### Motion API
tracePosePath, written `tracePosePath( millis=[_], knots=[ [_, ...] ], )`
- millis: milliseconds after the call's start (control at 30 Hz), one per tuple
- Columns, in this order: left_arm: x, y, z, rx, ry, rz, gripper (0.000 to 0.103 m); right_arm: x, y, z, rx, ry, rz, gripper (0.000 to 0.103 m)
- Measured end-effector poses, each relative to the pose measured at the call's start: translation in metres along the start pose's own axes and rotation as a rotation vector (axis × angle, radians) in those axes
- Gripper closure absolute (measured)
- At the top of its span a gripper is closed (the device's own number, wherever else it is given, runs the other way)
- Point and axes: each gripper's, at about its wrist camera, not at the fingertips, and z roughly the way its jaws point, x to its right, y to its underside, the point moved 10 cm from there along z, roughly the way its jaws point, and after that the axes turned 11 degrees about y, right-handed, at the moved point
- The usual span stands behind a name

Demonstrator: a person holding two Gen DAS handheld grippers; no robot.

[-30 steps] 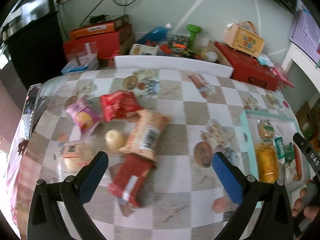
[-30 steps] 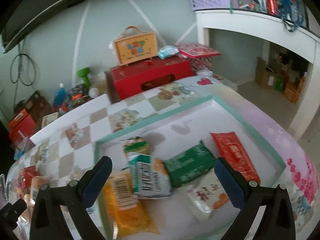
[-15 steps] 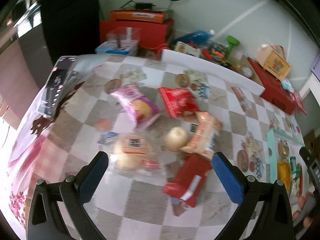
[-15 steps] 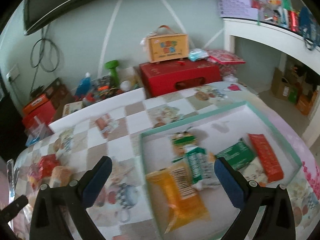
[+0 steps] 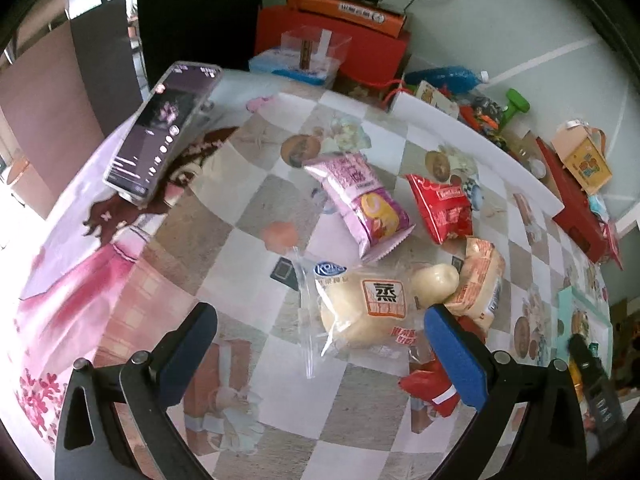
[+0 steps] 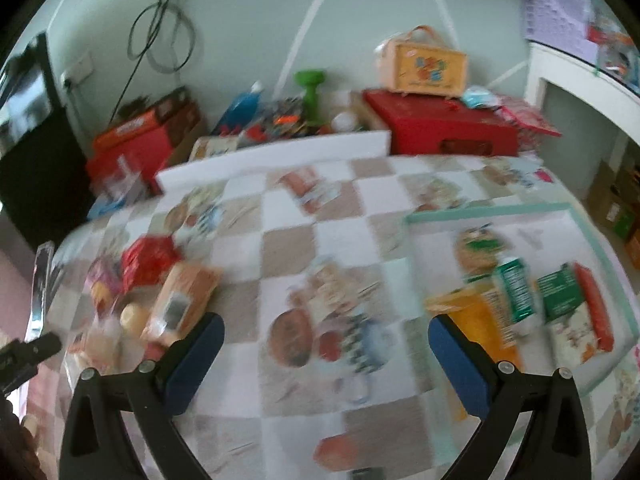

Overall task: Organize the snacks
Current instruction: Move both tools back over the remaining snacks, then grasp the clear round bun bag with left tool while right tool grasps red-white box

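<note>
Both the left claw (image 5: 320, 336) and the right claw (image 6: 326, 354) gape wide, empty; six snack packets (image 5: 362, 204) lie loose on the counter (image 5: 248, 200).

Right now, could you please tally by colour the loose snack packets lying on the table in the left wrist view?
Red packets: 2
Pink packet: 1
Orange packet: 1
Clear bun packets: 2
Total: 6

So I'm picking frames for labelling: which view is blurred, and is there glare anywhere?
Right wrist view: motion-blurred throughout, the packets in the tray are smeared. Left wrist view: sharp, the steamed bun packet label is legible; bright glare washes out the tablecloth at the left edge.
</note>
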Motion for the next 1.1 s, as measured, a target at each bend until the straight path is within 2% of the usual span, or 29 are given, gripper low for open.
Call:
tracePosePath(
  millis=[267, 567, 900, 1100],
  knots=[
    [0.014, 0.006, 0.018, -0.057, 0.055, 0.016, 0.0, -0.065, 0.032, 0.01, -0.08, -0.059, -0.133, 0.0],
    [0.026, 0.008, 0.041, -0.117, 0.09, 0.022, 0.0, -0.104, 0.053, 0.017, -0.117, -0.09, -0.201, 0.0],
    [0.016, 0.011, 0.056, -0.167, 0.066, -0.002, 0.0, -0.134, 0.066, 0.025, -0.127, -0.096, -0.275, 0.0],
    [0.01, 0.015, 0.061, -0.186, 0.038, 0.003, 0.0, -0.135, 0.071, 0.031, -0.145, -0.106, -0.277, 0.0]
  ],
)
